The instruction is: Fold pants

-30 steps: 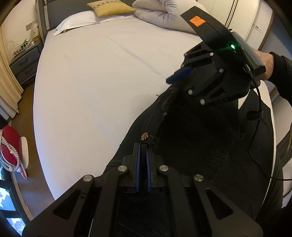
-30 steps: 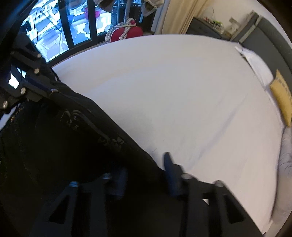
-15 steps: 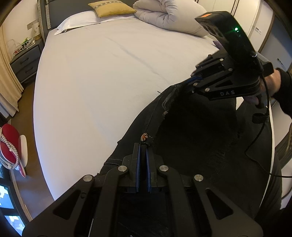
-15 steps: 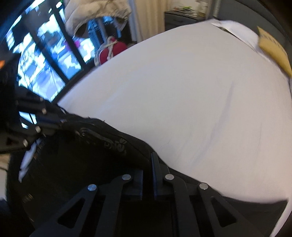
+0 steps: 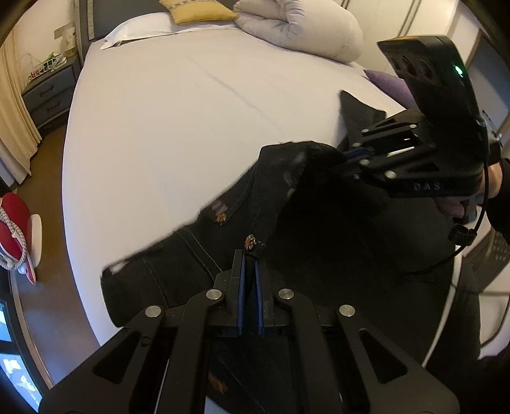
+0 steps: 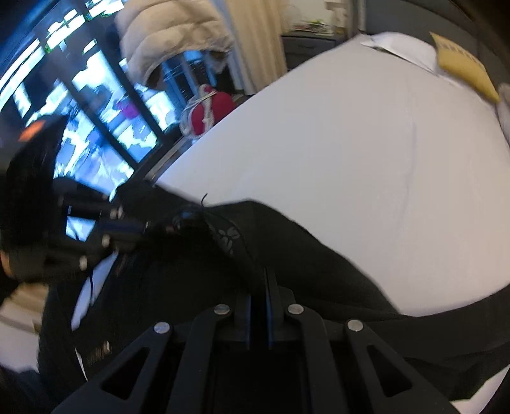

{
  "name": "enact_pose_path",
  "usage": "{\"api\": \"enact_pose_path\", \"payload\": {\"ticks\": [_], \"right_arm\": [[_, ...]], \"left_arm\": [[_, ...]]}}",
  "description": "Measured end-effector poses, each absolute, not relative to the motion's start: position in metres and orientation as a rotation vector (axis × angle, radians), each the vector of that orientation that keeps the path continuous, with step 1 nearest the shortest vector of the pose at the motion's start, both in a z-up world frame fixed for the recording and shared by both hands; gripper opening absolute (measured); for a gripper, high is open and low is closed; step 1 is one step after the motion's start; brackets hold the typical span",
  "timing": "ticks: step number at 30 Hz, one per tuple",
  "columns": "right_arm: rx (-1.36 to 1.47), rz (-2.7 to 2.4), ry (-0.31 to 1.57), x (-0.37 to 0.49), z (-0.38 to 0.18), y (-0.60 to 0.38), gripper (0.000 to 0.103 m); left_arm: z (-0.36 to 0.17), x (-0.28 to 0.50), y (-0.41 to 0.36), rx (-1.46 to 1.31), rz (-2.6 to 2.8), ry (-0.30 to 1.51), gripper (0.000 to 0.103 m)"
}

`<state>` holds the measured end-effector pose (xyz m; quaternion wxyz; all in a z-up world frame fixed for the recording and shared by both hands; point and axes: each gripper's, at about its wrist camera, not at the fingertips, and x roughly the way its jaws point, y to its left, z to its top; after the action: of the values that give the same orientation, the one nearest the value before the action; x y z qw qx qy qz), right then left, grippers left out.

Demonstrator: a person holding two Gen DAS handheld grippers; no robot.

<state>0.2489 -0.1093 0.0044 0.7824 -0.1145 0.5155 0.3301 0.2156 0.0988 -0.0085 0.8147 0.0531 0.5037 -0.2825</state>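
Black jeans (image 5: 318, 229) with copper rivets hang lifted over the near side of the white bed (image 5: 178, 121). My left gripper (image 5: 250, 254) is shut on the waistband by a rivet. My right gripper (image 5: 347, 159) is shut on the waistband further right, held above the sheet. In the right wrist view the right gripper (image 6: 258, 277) pinches the dark waistband (image 6: 242, 242), and the left gripper (image 6: 127, 227) grips the cloth at the left. The jeans' lower part drops out of sight below both grippers.
A rolled white duvet (image 5: 302, 28), white pillow (image 5: 140, 28) and yellow cushion (image 5: 197, 11) lie at the head of the bed. A grey nightstand (image 5: 47, 95) and curtain stand left. A red bag (image 5: 12, 219) sits on the floor. A window (image 6: 95, 105) lies beyond the bed's foot.
The right gripper closed on the waistband, and both grippers lifted it off the sheet. The jeans now hang stretched between them, with the right gripper further right.
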Motion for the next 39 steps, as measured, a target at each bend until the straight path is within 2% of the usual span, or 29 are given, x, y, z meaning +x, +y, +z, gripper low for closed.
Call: {"api": "enact_pose_path", "payload": {"ticks": [7, 14, 23, 39], "right_arm": [[-0.565, 0.746, 1.043, 0.150, 0.001, -0.108, 0.008], [-0.986, 0.720, 0.941, 0.063, -0.028, -0.091, 0.008], [-1.093, 0.713, 0.903, 0.021, -0.042, -0.090, 0.008], [-1.079, 0.665, 0.918, 0.018, -0.042, -0.100, 0.008]], "left_arm": [[-0.010, 0.155, 0.091, 0.183, -0.687, 1.127, 0.004], [-0.019, 0.102, 0.069, 0.293, -0.741, 1.172, 0.004], [-0.017, 0.100, 0.055, 0.327, -0.769, 1.201, 0.004], [-0.022, 0.101, 0.055, 0.346, -0.773, 1.197, 0.004]]}}
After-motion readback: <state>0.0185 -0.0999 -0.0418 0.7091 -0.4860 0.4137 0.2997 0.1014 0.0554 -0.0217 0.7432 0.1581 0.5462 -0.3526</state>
